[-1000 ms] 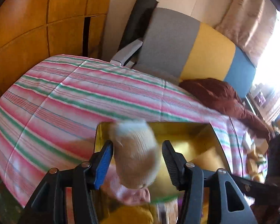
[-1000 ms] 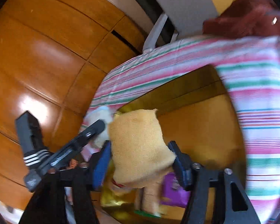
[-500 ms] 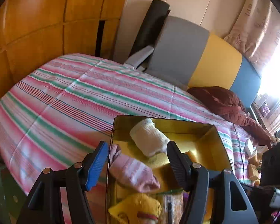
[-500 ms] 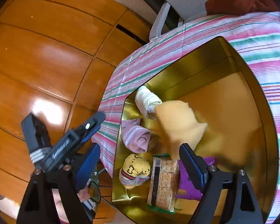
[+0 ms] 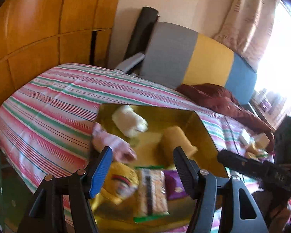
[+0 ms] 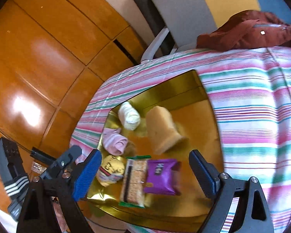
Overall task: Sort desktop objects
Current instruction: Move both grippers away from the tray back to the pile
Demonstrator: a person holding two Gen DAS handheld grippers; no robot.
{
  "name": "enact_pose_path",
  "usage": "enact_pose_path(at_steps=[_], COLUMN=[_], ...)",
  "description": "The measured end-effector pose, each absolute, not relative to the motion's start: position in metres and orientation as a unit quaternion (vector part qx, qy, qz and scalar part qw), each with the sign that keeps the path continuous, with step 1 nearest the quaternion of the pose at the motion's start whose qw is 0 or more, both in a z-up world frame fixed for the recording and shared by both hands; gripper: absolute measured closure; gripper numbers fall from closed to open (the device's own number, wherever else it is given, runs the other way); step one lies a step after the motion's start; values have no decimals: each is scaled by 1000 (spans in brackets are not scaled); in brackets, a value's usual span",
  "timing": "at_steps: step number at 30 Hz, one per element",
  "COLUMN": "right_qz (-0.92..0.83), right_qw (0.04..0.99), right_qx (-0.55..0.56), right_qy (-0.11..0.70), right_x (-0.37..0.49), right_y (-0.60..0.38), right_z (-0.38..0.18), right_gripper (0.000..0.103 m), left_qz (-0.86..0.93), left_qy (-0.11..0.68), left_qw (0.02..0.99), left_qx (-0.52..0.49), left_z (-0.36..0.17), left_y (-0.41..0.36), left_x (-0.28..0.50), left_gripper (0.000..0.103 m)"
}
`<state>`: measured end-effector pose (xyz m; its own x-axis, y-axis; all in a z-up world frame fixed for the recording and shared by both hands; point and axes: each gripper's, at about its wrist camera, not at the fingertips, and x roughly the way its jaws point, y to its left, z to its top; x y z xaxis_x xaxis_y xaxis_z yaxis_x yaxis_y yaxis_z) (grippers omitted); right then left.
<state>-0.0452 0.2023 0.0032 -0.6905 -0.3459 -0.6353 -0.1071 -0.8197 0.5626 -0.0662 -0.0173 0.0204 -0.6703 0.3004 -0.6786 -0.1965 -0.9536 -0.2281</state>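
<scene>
A gold tray [image 6: 199, 128] on the striped table holds a white sock roll [image 6: 129, 116], a pink sock [image 6: 114, 140], a tan sock roll [image 6: 163, 130], a yellow sock [image 6: 110, 169], a cracker pack [image 6: 133, 180] and a purple packet [image 6: 161, 176]. My right gripper [image 6: 145, 153] hovers over the tray's near end, its jaws opening with nothing gripped. Above the same tray [image 5: 201, 132], my left gripper [image 5: 141, 150] stands open and empty. The white roll [image 5: 130, 123], pink sock [image 5: 112, 143] and tan roll [image 5: 176, 141] lie beyond its fingers.
A pink and green striped cloth [image 5: 48, 112] covers the table. Behind it stands a grey, yellow and blue chair [image 5: 184, 58] with a dark red cloth [image 5: 219, 101] on it. Wooden wall panels [image 6: 48, 48] run along the left. Several small items [image 5: 252, 141] lie at the table's right.
The left gripper let go of the white sock roll and the right one released the tan roll; both now lie in the tray. Both grippers drew back and their jaws spread wider.
</scene>
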Motion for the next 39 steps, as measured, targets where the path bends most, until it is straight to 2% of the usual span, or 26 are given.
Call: enact_pose_path(at_steps=[11,18,23,27,29,34,39], right_qz=[-882,-868,-857,-831,-813,-770,-774], right_qw=[-10,-89,-158,-258,-294,-335,-325], right_qx=[364,378,383,375,371,379,369], right_qy=[-299,-310,-307,-321,-339,-389,-398], right_x=[3,50,92,124,136,156,155], right_y=[261,338,411,483,516,565,573], right_z=[11,3,4,-2,-11,-43,-40], right_gripper=[10,10,10,11,14,33,34], left_qz=[890,863,843,824,816,808,791], left_qy=[-36,2,33,36,47,69,62], left_qw=[240,318,361,379,385,385,383], left_qx=[-386,-392,-397,-420,-428,-441,-473], left_z=[29,33,29,20,15,1,-15], left_y=[54,123,172,198,214,241,268], left_x=[-35,-12,4,7,10,11,2], left_gripper=[38,38,36,36,36,38,38])
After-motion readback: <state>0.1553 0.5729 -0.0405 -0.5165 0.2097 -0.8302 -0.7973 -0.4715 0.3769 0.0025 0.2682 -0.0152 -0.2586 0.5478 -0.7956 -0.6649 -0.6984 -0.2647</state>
